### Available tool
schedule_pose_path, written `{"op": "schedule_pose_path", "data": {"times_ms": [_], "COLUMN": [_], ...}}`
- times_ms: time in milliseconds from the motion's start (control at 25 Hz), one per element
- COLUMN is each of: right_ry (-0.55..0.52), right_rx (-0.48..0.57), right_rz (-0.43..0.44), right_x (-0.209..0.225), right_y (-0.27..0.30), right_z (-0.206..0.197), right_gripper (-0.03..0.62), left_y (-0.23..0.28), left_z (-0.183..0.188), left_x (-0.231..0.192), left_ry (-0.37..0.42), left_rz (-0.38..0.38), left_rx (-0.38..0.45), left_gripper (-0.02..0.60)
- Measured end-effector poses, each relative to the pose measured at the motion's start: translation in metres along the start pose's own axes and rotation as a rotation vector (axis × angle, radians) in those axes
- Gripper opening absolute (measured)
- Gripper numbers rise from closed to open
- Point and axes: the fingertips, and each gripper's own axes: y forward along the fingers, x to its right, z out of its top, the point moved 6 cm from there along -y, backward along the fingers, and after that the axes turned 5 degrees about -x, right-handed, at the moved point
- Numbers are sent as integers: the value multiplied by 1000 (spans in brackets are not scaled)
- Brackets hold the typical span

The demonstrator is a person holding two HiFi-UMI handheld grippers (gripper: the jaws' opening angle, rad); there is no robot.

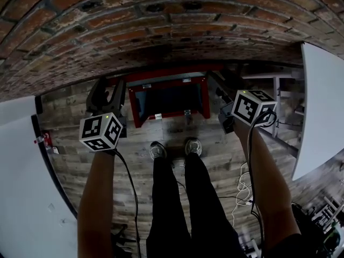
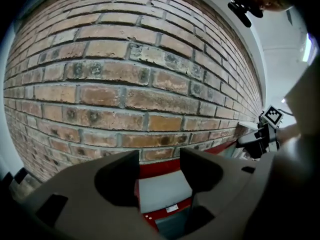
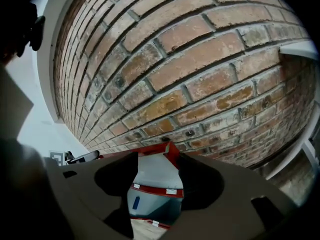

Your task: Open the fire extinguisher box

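Note:
The red fire extinguisher box (image 1: 169, 98) stands on the wooden floor against the brick wall (image 1: 161, 20), with a dark glazed panel in its red frame. My left gripper (image 1: 107, 93) hangs open just left of the box and touches nothing. My right gripper (image 1: 217, 87) hovers open at the box's right side. In the left gripper view the box's grey top (image 2: 162, 189) shows through the gap of the left gripper (image 2: 159, 159). Looking along the right gripper (image 3: 157, 159), I see the box (image 3: 155, 191) below, with nothing between the jaws.
The person's legs and shoes (image 1: 172, 149) stand right in front of the box. A white panel (image 1: 322, 106) leans at the right and a white board (image 1: 21, 171) lies at the left. Cables (image 1: 244, 190) trail on the floor at the right.

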Motion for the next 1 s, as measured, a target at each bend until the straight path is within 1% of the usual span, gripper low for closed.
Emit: {"op": "schedule_pose_path", "data": {"times_ms": [160,280,440,520,680,760,800,840,920,1000], "right_ry": [17,11,1,0,-3,-30,-56,-86,-142,-173], "right_rx": [-6,-4,-2,20,101,142,160,174,192,208], "right_rz": [11,-6,-16,-17,-6,4,7,4,-13,-18], "right_x": [4,9,11,11,5,1,-2,-5,-16,-30], "right_y": [18,23,22,17,-1,-12,-19,-27,-44,-62], "right_z": [12,17,18,17,15,11,9,6,-2,-8], "right_gripper": [267,267,267,266,266,265,257,232,148,102], "left_y": [20,28,24,19,1,-11,-18,-26,-47,-69], "left_z": [8,12,11,7,-1,-5,-7,-11,-18,-20], "left_x": [-6,-10,-13,-14,-7,1,6,11,20,29], "left_ry": [57,52,40,29,16,20,16,8,-6,7], "left_rz": [-3,1,16,25,25,14,7,1,-5,-10], "left_rx": [-13,-26,-26,-18,10,22,29,35,45,58], "left_gripper": [281,281,280,281,281,279,276,269,236,207]}}
